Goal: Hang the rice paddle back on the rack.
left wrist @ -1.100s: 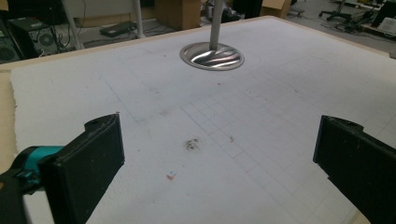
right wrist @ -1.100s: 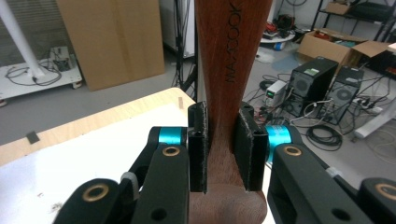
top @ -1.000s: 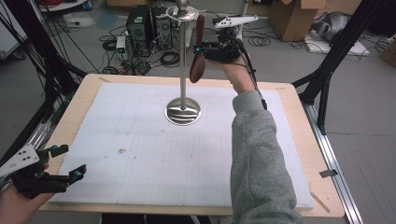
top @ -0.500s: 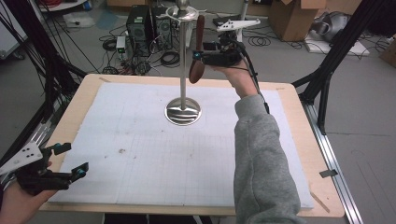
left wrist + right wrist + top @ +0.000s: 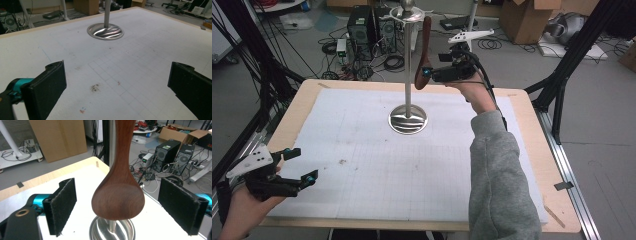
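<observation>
I count two claws of mine: the left claw [image 5: 297, 167] low over the near left corner of the surface [image 5: 377, 165], and the right claw [image 5: 428, 74] raised at the far side. There is one wooden spoon [image 5: 424, 55], hanging on one metal stand [image 5: 407, 65]. That stand has one round base [image 5: 408, 120]. One white gridded mat [image 5: 422, 170] covers the surface. Behind the surface, on the floor, I make out two computer towers [image 5: 371, 22] and two cardboard boxes [image 5: 532, 15].

Left claw [image 5: 117, 82] jaws wide apart over white gridded mat [image 5: 150, 50], steel stand base [image 5: 105, 31] beyond, wooden table edge [image 5: 37, 26]
</observation>
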{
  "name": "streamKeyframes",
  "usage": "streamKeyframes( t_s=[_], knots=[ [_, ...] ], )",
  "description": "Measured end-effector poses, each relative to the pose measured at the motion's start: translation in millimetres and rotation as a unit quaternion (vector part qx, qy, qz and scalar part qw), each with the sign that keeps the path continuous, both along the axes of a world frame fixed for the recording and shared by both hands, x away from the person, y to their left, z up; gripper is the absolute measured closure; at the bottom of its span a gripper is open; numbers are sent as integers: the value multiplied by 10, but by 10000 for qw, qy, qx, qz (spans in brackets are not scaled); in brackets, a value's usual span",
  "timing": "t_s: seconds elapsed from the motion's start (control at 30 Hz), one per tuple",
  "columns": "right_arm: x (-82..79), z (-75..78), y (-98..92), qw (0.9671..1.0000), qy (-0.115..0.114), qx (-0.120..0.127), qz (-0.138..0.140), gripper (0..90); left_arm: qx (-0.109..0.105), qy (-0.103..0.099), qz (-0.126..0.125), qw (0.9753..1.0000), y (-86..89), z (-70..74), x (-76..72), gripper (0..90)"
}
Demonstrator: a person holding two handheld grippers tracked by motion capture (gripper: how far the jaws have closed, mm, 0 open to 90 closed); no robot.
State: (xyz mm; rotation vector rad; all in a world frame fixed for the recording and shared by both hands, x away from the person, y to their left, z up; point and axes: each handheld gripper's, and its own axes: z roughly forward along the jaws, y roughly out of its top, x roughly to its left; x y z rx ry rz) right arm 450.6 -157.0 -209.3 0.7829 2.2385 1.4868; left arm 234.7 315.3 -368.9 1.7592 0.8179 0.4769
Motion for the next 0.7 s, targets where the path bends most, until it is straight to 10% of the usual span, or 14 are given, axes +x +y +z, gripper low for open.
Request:
streamKeyframes(
  t_s=[0.7],
  knots=[
    [-243, -141, -269, 9996, 122, -144, -205, 3, -107, -70, -218, 9997, -175, 64, 256, 23]
  ],
)
